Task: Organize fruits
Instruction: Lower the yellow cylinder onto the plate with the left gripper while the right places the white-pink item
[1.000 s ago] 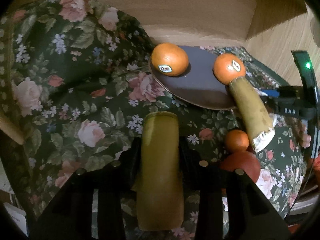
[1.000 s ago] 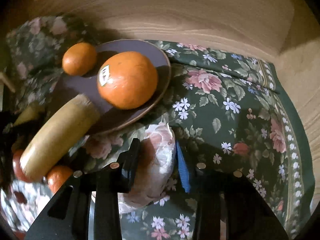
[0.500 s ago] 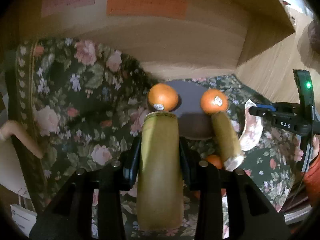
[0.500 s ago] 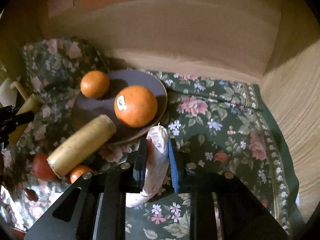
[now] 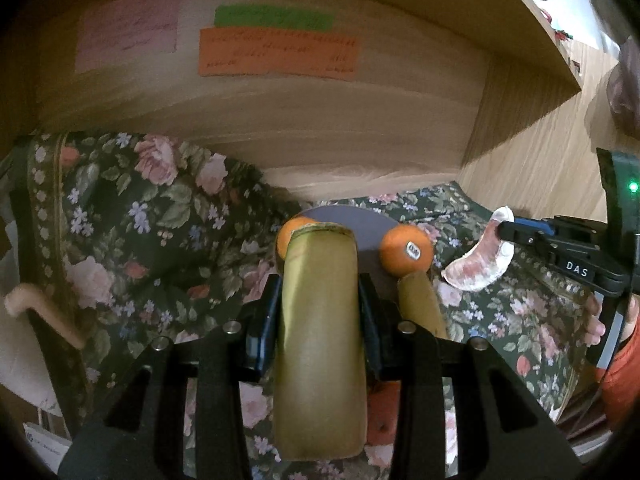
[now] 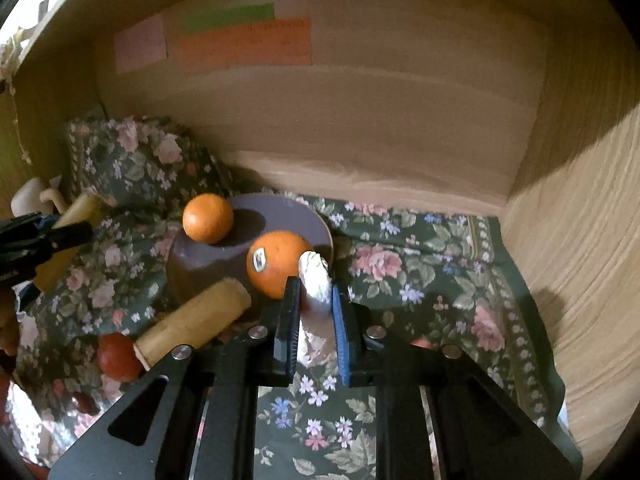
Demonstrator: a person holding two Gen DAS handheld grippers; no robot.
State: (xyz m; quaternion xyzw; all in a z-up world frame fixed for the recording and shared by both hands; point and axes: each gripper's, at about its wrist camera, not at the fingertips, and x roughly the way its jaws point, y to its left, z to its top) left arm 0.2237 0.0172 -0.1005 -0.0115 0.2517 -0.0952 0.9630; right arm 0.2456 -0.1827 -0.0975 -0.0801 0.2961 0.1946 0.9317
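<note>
My left gripper point(image 5: 320, 300) is shut on a yellow-green banana piece point(image 5: 320, 344) and holds it above the floral cloth point(image 5: 140, 248). My right gripper point(image 6: 316, 304) is shut on a pinkish-white fruit segment point(image 6: 316, 280), which also shows in the left wrist view point(image 5: 480, 260). A purple plate point(image 6: 276, 208) carries a small orange point(image 6: 208, 218) and a stickered orange point(image 6: 276, 262). A second banana piece point(image 6: 196, 320) leans on the plate's near rim. A red fruit point(image 6: 116, 356) lies beside it.
The cloth-covered surface sits in a wooden alcove with a back wall point(image 6: 360, 120) and a right side wall point(image 6: 580, 280). Coloured paper notes point(image 5: 276, 52) are stuck on the back wall. A cream hooked object point(image 5: 36, 308) lies at the left edge.
Both grippers have risen and pulled back from the plate, each carrying its fruit. The right gripper closed on the segment and lifted it off the cloth.
</note>
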